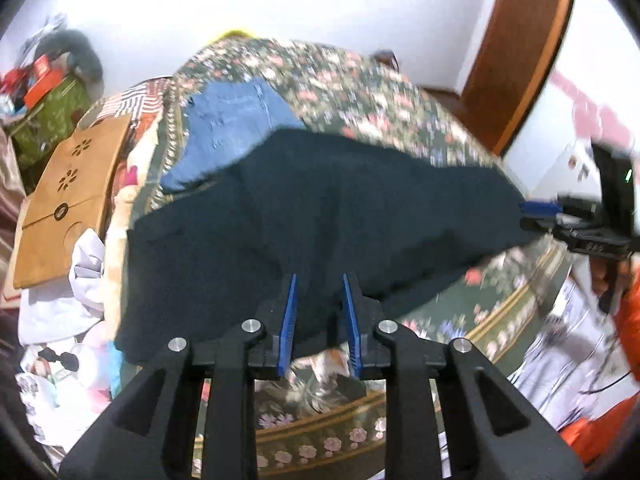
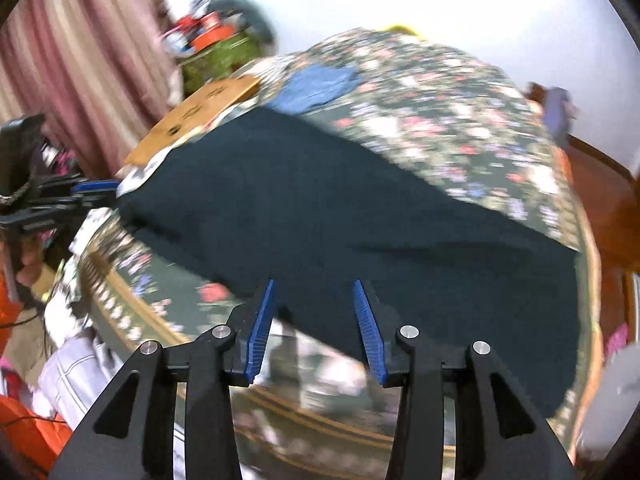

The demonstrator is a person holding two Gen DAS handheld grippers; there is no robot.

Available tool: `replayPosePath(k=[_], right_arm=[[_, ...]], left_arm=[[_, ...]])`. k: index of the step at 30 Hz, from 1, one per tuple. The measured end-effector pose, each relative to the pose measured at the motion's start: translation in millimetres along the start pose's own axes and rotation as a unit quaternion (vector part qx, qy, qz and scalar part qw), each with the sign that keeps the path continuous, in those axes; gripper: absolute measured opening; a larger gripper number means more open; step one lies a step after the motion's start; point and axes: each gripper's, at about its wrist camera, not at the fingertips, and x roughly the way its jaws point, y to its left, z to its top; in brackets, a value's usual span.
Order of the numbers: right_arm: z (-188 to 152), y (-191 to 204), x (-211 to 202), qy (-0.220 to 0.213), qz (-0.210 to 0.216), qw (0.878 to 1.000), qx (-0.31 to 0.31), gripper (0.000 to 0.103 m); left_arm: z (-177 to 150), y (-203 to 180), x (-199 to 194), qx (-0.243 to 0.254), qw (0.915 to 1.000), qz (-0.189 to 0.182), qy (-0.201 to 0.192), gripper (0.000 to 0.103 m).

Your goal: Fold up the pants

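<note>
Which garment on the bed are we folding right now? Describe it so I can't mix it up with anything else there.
Start from the floral bedspread that covers the bed. Across its near half lies a wide, flat spread of very dark navy cloth: the dark pants. The blue jeans beyond them are much lighter denim with visible stitching, and smaller in view; the dark pants are plain and nearly black.

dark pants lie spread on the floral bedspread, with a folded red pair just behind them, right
Not quite. The folded pair behind the dark pants is blue denim, not red; the left wrist view shows this plainly. The rest stands: the dark pants lie spread on the floral bedspread.
</note>
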Motion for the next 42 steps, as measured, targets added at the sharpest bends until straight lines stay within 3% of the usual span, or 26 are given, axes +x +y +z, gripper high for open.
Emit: replayPosePath(k=[3,5,7,13,17,20,23,29,34,42], right_arm=[[-2.6,-41.4,-13.4,-0.02,-0.046,0.998,0.042,0.04],[-4.2,-75.2,-16.5,-0.027,-0.08,0.993,0.08,0.04],[-6.1,-104.2,-16.1,-0.03,-0.105,0.988,0.112,0.04],[-10.9,-184.5,9.1,-0.004,-0.158,0.97,0.186,0.04],[-9.2,-212.9,25.4,0.005,-0.161,0.964,0.211,0.04],[-6.8,-222.8,40.1,0.012,-0.164,0.962,0.218,0.04],[-4.3,-226.4,52.1,0.02,-0.165,0.964,0.208,0.04],[-2.4,-225.8,62.0,0.018,-0.166,0.969,0.185,0.039],[-1.0,-216.8,64.7,0.018,-0.19,0.97,0.148,0.02],[8.2,-198.3,45.8,-0.026,-0.242,0.965,0.094,0.01]], left_arm=[[17.6,20.8,-5.3,-0.03,0.9994,0.006,-0.018,0.028],[26.9,35.4,1.3,-0.043,0.9981,0.04,-0.021,0.035],[33.8,53.2,16.4,-0.061,0.9956,0.07,-0.013,0.036],[38.5,110.3,83.5,-0.125,0.9831,0.122,0.056,0.036],[37.3,139.8,116.2,-0.157,0.9729,0.147,0.085,0.036],[27.7,156.2,138.6,-0.188,0.967,0.133,0.11,0.038],[21.9,153.2,142.5,-0.179,0.9685,0.142,0.099,0.044],[21.6,152.0,144.0,-0.179,0.9682,0.146,0.097,0.047],[21.7,143.9,145.5,-0.16,0.9677,0.17,0.094,0.05],[21.4,142.1,146.1,-0.151,0.9655,0.191,0.092,0.055]])
